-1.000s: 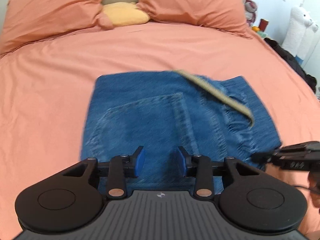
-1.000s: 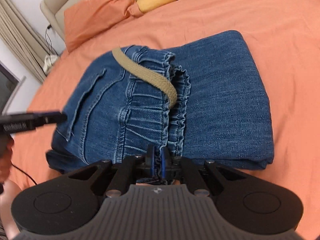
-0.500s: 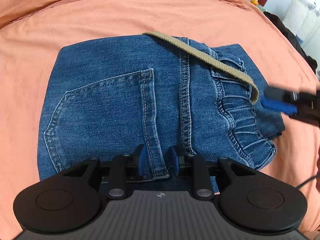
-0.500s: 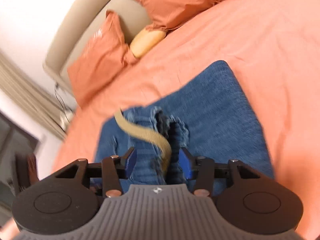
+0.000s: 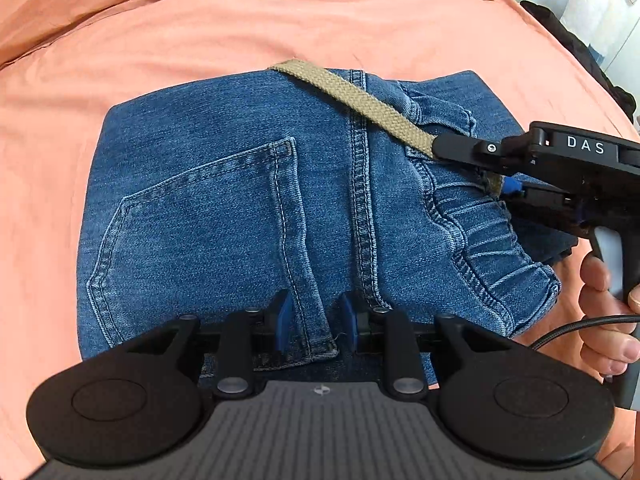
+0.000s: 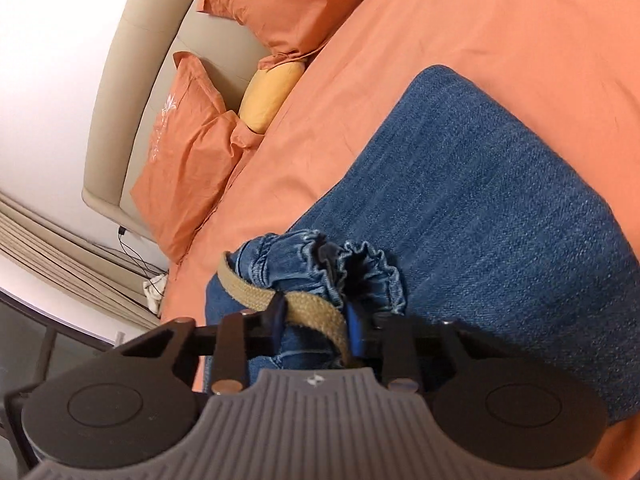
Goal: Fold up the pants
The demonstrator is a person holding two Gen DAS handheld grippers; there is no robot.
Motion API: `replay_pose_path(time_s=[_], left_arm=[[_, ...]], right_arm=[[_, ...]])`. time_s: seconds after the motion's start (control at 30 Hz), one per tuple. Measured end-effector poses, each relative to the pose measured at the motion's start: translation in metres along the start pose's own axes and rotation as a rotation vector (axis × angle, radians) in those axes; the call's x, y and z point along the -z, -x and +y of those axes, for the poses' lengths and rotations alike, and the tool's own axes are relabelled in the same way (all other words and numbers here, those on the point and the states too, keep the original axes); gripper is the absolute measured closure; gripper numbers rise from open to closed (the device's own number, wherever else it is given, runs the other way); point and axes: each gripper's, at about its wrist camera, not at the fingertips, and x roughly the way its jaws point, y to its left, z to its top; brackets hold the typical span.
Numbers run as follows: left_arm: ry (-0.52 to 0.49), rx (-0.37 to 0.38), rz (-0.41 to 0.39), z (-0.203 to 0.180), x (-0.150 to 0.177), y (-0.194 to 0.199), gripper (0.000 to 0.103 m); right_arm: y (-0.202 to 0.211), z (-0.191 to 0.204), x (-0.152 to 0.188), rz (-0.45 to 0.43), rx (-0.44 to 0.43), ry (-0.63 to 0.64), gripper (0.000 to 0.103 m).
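The folded blue denim pants [image 5: 240,208] lie flat on the orange bedsheet [image 5: 280,24] (back pocket up). At their near edge the left gripper [image 5: 314,322] stands partly open astride the pocket corner, gripping nothing. At their gathered waistband, the right gripper [image 6: 316,326] straddles the tan woven drawstring [image 6: 316,308], jaws part-open.
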Motion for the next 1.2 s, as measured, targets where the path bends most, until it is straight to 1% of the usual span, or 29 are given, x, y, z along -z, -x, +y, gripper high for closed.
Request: replay_pose_path(time_s=[0.03, 0.1, 0.2, 0.27, 0.3, 0.33, 0.37, 0.4, 0.43, 0.5, 0.6, 0.67, 0.73, 0.8, 0.83, 0.9, 0.93, 0.97, 1.03, 1.07, 1.17, 1.2], left_arm=[[-0.004, -0.002, -0.002, 0.000, 0.000, 0.001, 0.074], [-0.008, -0.008, -0.007, -0.001, -0.001, 0.001, 0.074], [-0.020, -0.024, -0.020, -0.004, 0.001, 0.006, 0.074], [-0.042, -0.042, -0.045, -0.008, 0.001, 0.013, 0.072], [-0.052, -0.050, -0.060, -0.009, 0.002, 0.018, 0.070], [-0.055, -0.059, -0.074, -0.009, 0.002, 0.024, 0.062], [-0.050, -0.064, -0.091, -0.008, 0.003, 0.030, 0.058], [-0.043, -0.061, -0.112, -0.005, 0.004, 0.038, 0.050], [-0.036, -0.056, -0.132, -0.001, 0.005, 0.046, 0.048], [-0.013, -0.060, -0.174, 0.011, 0.007, 0.061, 0.048], [0.003, -0.120, -0.234, 0.032, 0.011, 0.079, 0.048], [0.025, -0.146, -0.260, 0.045, 0.014, 0.085, 0.048], [0.065, -0.148, -0.274, 0.061, 0.016, 0.091, 0.048], [0.095, -0.140, -0.284, 0.074, 0.020, 0.097, 0.048], [0.106, -0.134, -0.289, 0.079, 0.022, 0.098, 0.048], [0.105, -0.104, -0.291, 0.085, 0.025, 0.099, 0.048], [0.103, -0.094, -0.291, 0.087, 0.024, 0.098, 0.048], [0.106, -0.085, -0.288, 0.088, 0.025, 0.095, 0.048], [0.111, -0.062, -0.268, 0.093, 0.025, 0.092, 0.048], [0.114, -0.052, -0.258, 0.096, 0.025, 0.090, 0.048], [0.116, -0.022, -0.238, 0.099, 0.028, 0.080, 0.048], [0.120, -0.018, -0.235, 0.101, 0.030, 0.079, 0.048]], right_arm=[[0.001, 0.001, 0.000, 0.001, -0.002, 0.003, 0.084], [0.005, 0.007, -0.002, -0.007, -0.004, 0.027, 0.087], [0.012, 0.022, 0.001, -0.027, 0.011, 0.098, 0.088], [0.018, 0.034, 0.003, -0.041, 0.017, 0.160, 0.089], [0.021, 0.041, 0.004, -0.048, 0.019, 0.191, 0.089], [0.025, 0.045, 0.005, -0.053, 0.019, 0.215, 0.089], [0.029, 0.048, 0.006, -0.056, 0.018, 0.234, 0.089], [0.031, 0.052, 0.005, -0.057, 0.023, 0.247, 0.089], [0.034, 0.056, 0.004, -0.058, 0.029, 0.246, 0.089], [0.036, 0.070, -0.001, -0.050, 0.030, 0.240, 0.090], [0.039, 0.108, -0.010, -0.038, 0.044, 0.323, 0.090], [0.042, 0.134, -0.018, -0.030, 0.040, 0.367, 0.091], [0.047, 0.155, -0.029, -0.016, 0.039, 0.390, 0.093], [0.052, 0.167, -0.041, -0.006, 0.051, 0.399, 0.095], [0.055, 0.169, -0.047, -0.006, 0.061, 0.399, 0.098], [0.061, 0.170, -0.061, -0.013, 0.066, 0.387, 0.100], [0.063, 0.167, -0.069, -0.011, 0.082, 0.363, 0.100], [0.063, 0.164, -0.076, -0.018, 0.113, 0.363, 0.099], [0.058, 0.152, -0.084, -0.016, 0.207, 0.368, 0.100], [0.052, 0.142, -0.087, 0.011, 0.238, 0.355, 0.100], [0.033, 0.103, -0.085, 0.131, 0.297, 0.273, 0.098], [0.027, 0.091, -0.081, 0.156, 0.330, 0.258, 0.094]])
